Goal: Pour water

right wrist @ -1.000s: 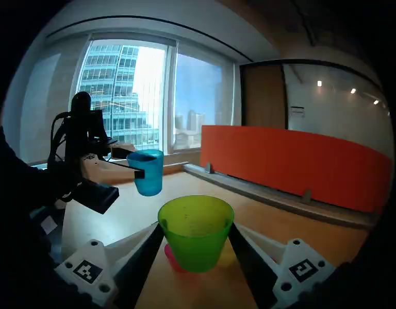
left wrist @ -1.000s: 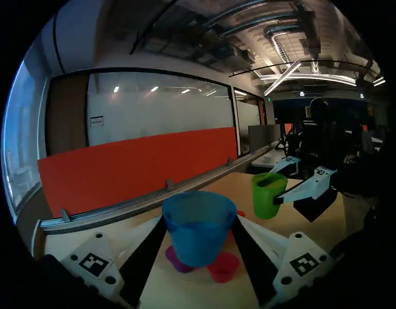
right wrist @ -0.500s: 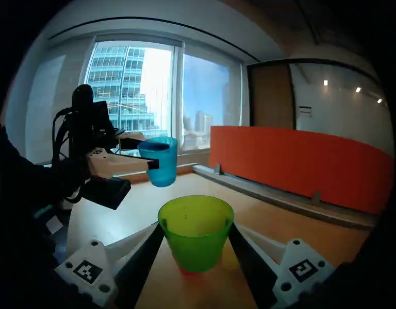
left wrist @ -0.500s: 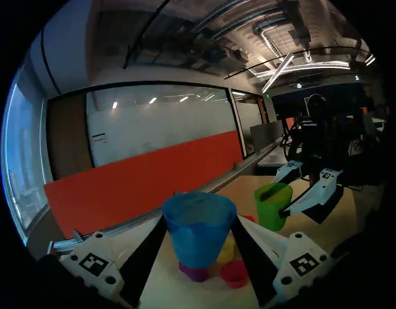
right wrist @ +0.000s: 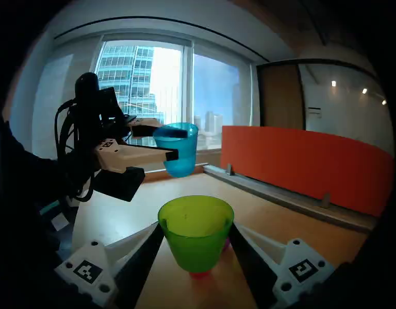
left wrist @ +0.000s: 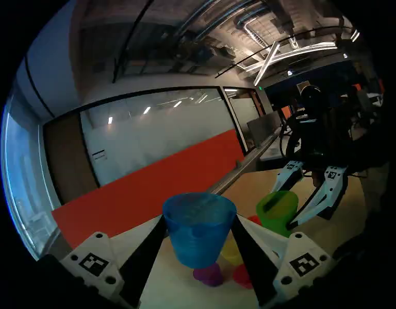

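My left gripper [left wrist: 199,238] is shut on a blue cup [left wrist: 199,228], held above the wooden table [left wrist: 172,280]. In the right gripper view that blue cup [right wrist: 178,148] hangs up and to the left, tilted slightly, between the left gripper's fingers [right wrist: 136,152]. My right gripper [right wrist: 197,246] is shut on a green cup [right wrist: 197,233] that looks empty inside. In the left gripper view the green cup [left wrist: 277,210] sits lower right of the blue one, held by the right gripper [left wrist: 296,201]. The two cups are apart.
Small purple [left wrist: 209,274], yellow [left wrist: 230,252] and red [left wrist: 243,276] cups stand on the table under the blue cup. An orange partition [right wrist: 306,162] with a metal rail runs along the table's far edge. Large windows [right wrist: 146,98] lie behind the left gripper.
The blue cup has risen and come closer to the green cup, now above and left of it. The left gripper view has tilted upward. The green cup stays held.
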